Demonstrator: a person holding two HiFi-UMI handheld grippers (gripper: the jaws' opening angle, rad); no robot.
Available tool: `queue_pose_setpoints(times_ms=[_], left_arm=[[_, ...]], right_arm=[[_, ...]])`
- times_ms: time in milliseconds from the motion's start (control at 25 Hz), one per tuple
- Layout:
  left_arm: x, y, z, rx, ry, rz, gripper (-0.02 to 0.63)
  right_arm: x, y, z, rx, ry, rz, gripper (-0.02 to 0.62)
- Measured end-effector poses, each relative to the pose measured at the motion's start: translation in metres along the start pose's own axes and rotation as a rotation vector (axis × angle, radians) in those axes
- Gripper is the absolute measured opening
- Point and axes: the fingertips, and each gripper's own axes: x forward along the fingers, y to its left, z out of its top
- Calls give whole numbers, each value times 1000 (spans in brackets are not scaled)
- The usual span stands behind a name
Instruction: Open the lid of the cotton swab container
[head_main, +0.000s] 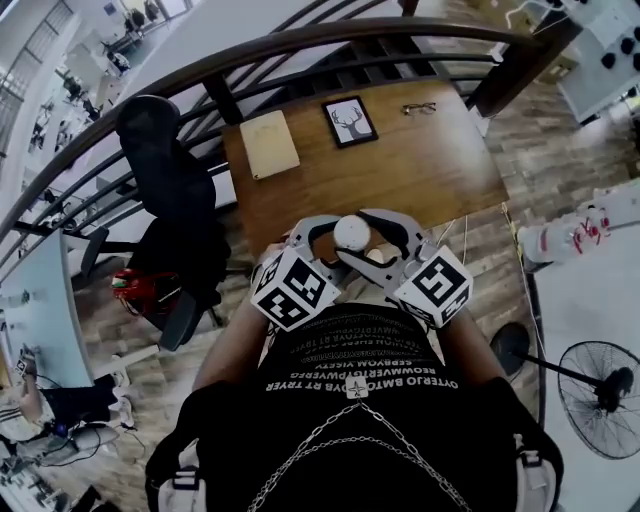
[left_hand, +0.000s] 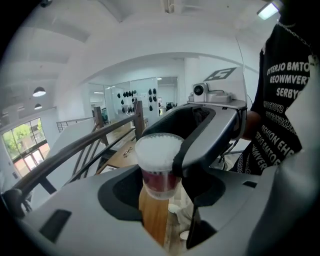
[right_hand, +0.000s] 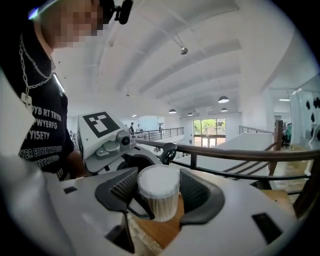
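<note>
Well, the cotton swab container (right_hand: 159, 197) is up in the air close to my chest, upright, caught between both sets of my fingers. Its lid (left_hand: 159, 147) looks to me still seated: a pale cap with the white swab heads showing under it. The opening has not been done.

The left gripper (left_hand: 162, 200) has the body. Its fingers (left_hand: 120, 196) are pinched on the lower part of the tub, below the cap, and one of those fingertips shows across the tub's lower edge in the right gripper view. Nothing else bears the tub, so I judge this pinch carries it.

The right gripper (right_hand: 160, 192) comes in from the opposite side, at cap height. Its fingers (right_hand: 197, 192) are spread wide, one ribbed pad on each side of the lid and just beside it. I see neither pad pressing.

So I take this as the step of setting the second grip, with the lid lined up between those pads. The next move calls for closing the right fingers squarely on the cap alone, not on the body. Then I would lift or twist it off while the left pinch keeps the tub from turning or slipping.

Below and beyond my fingertips lies the wooden table (head_main: 400, 170). At its far edge, well apart from my fingers, are a framed picture (head_main: 350, 122), a pale notepad (head_main: 268, 144) and a pair of glasses (head_main: 419, 108).
</note>
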Motion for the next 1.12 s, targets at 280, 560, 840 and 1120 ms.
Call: queue_pose_setpoints(times_ms=[280,560,840,1120], left_arm=[[0,3,-2,30,13,2,259],[10,1,0,14,-35,11,256],[17,6,7,-63,-87,-12,251],[15,9,22,-99,-185,-15,256]], right_arm=[[1,-6,-5,100,16,-26,261],[-6,-21,-14,336,32,30,261],[-10,-36,-14,414,-31,41,261],[-21,-43,6,340,-220,-7,262]])
